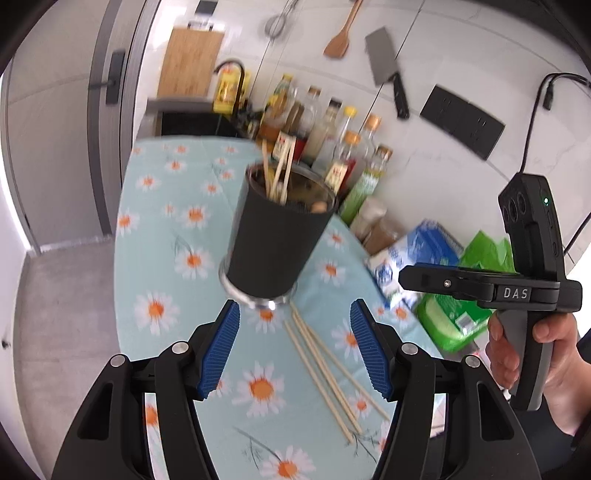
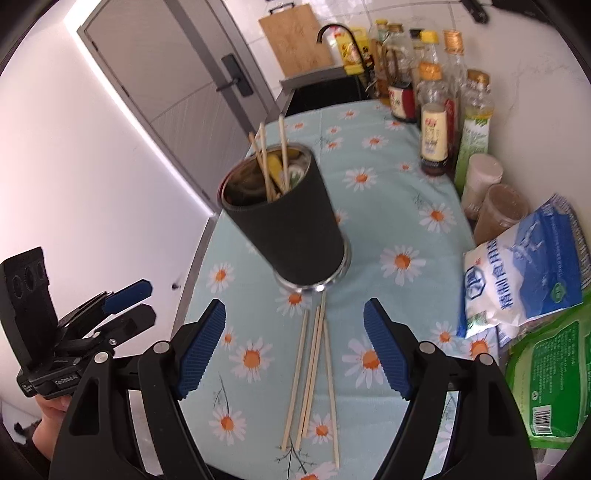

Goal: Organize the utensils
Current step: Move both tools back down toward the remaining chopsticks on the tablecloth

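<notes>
Chopsticks (image 2: 314, 373) lie loose on the daisy-print cloth (image 2: 402, 206) of the worktop, four pale sticks in a narrow fan, their far ends reaching the base of the black utensil holder (image 2: 295, 229). That holder stands upright mid-worktop and already carries several more chopsticks (image 2: 267, 162), which rise above its rim.

My right hand-held gripper (image 2: 295, 347) hangs above the loose sticks with its jaws wide apart; the blue pads (image 2: 201, 347) touch nothing. My left hand-held gripper (image 1: 295, 347) is likewise spread, with the sticks visible between and below its pads (image 1: 219, 350), no contact. Each tool shows in the other's view, gripped by my hand (image 1: 546, 354).

Along the wall edge of the worktop stand bottles of oil and sauce (image 2: 436, 136), two lidded jars (image 2: 495, 206), a blue-and-white bag (image 2: 524, 273) and a green packet (image 2: 550, 384). At the far end sits a sink with a black tap (image 2: 340, 33).
</notes>
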Motion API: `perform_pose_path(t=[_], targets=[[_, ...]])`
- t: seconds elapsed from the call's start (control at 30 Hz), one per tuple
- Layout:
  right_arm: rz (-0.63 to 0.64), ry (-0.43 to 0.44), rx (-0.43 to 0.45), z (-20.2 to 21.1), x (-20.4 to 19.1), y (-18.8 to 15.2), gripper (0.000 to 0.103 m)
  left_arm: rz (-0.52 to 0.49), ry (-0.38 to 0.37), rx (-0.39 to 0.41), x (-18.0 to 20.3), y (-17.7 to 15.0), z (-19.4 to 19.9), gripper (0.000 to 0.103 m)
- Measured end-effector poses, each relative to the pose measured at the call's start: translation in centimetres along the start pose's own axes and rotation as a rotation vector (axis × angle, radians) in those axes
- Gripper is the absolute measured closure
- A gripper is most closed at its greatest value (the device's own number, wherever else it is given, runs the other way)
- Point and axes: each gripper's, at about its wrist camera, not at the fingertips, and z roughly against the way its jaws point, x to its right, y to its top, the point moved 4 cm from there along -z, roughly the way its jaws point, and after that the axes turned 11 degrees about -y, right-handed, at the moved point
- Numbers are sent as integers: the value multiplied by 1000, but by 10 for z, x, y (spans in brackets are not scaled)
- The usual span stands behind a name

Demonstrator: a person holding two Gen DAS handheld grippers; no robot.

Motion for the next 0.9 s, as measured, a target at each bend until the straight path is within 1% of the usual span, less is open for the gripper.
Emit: perform_pose_path(t=[0.07, 0.1, 0.13, 0.27, 0.33, 0.43, 0.53, 0.63, 0.7, 0.73, 0.77, 0.83, 0.9], targets=[[19, -6, -39, -9, -1, -4, 27, 17, -10, -24, -2, -9, -4, 42], [30, -4, -70, -15, -1, -8, 29, 25, -19, -37, -2, -14, -7, 42], [35, -7, -93, -20, -1, -11, 34, 32, -29, -55, -2, -19, -10, 42], [45, -30, -170, -39, 2, -21, 38, 40, -35, -117, -2, -33, -20, 42], [57, -33, -227, -50, 3, -28, 43, 64, -52, -146, -4, -41, -26, 42], [59, -37, -306, -65, 5, -36, 45, 92, -52, -183, -8, -53, -35, 42], [38, -29, -393, -81, 9, -43, 47, 129, -79, -206, -12, -62, -42, 42], [42, -47, -448, -95, 10, -46, 53, 135, -71, -242, -14, -73, -49, 42], [55, -48, -480, -103, 8, -49, 55, 137, -62, -264, -15, -78, -53, 42], [61, -55, -493, -109, 8, -49, 59, 137, -55, -283, -15, -82, -56, 43], [71, -66, -507, -114, 7, -50, 61, 136, -49, -294, -16, -85, -58, 43], [94, -91, -532, -124, 5, -51, 68, 136, -31, -314, -17, -91, -63, 42], [103, -111, -555, -133, 6, -52, 71, 143, -21, -321, -18, -94, -65, 42]])
